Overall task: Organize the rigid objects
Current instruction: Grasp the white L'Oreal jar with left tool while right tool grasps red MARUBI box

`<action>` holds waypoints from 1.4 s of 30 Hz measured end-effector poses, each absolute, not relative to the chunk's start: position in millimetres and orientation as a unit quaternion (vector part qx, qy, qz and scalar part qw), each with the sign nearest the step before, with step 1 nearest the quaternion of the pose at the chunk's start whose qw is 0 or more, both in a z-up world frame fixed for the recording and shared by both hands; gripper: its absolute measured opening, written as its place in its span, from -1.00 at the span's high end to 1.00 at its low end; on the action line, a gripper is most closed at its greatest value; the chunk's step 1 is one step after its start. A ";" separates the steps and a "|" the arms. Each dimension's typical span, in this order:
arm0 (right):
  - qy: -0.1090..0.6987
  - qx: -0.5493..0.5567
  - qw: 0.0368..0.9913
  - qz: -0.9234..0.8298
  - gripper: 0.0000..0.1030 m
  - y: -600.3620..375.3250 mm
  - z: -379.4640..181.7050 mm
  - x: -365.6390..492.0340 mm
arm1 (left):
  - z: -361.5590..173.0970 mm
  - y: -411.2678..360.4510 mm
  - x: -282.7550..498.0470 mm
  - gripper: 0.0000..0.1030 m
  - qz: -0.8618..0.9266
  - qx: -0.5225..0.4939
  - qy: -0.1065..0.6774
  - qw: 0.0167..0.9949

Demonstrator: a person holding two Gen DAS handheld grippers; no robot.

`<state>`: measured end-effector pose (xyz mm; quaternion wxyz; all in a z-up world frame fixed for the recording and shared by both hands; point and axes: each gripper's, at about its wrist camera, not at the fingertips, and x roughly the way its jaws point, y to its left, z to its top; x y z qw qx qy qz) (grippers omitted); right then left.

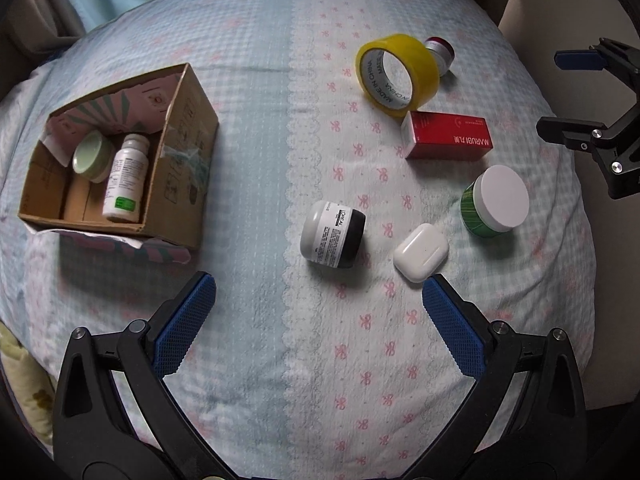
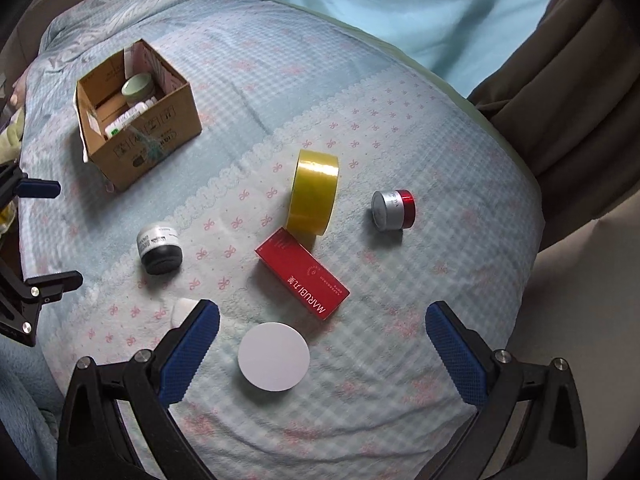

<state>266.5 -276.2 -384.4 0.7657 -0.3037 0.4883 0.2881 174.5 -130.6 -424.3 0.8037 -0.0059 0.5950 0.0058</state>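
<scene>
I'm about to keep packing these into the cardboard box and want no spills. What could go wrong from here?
1. The tape roll stands on edge and the black-lidded jar lies on its side; a nudge could roll either across the soft bedspread.
2. The cardboard box already holds a white bottle and a pale green jar, so space may get tight.

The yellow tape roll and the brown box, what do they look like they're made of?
The tape roll looks like glossy translucent plastic film wound on a printed core that may be card; it shows sheen. The box looks like matte brown corrugated cardboard, with torn flap edges.
</scene>
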 end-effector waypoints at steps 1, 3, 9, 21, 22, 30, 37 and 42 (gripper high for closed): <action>0.490 -0.313 0.757 0.298 -1.00 -274.1 -393.5 271.4 | -434.8 -133.0 178.4 -0.99 0.008 -0.006 0.599 0.801; 0.492 -0.335 0.738 0.318 -0.98 -267.5 -412.4 279.7 | -455.3 -136.6 185.6 -0.96 0.013 -0.005 0.607 0.794; 0.499 -0.403 0.678 0.359 -0.88 -249.7 -469.1 297.4 | -501.3 -139.5 198.8 -0.93 0.028 -0.019 0.636 0.771; 0.507 -0.475 0.599 0.397 -0.31 -224.1 -518.7 301.2 | -531.2 -144.3 226.5 -0.32 0.018 0.009 0.654 0.757; 0.510 -0.475 0.595 0.400 -0.26 -222.5 -520.5 302.6 | -531.9 -143.4 229.3 -0.16 0.015 0.009 0.654 0.756; 0.518 -0.486 0.579 0.401 0.18 -217.4 -527.6 312.4 | -536.4 -143.9 238.9 -0.01 0.002 0.010 0.655 0.755; 0.513 -0.484 0.589 0.394 0.22 -219.6 -525.1 312.3 | -530.0 -146.5 247.1 0.00 -0.003 0.006 0.653 0.757; 0.509 -0.481 0.600 0.387 0.26 -216.5 -514.5 303.6 | -517.0 -135.8 246.8 0.00 -0.002 -0.006 0.647 0.763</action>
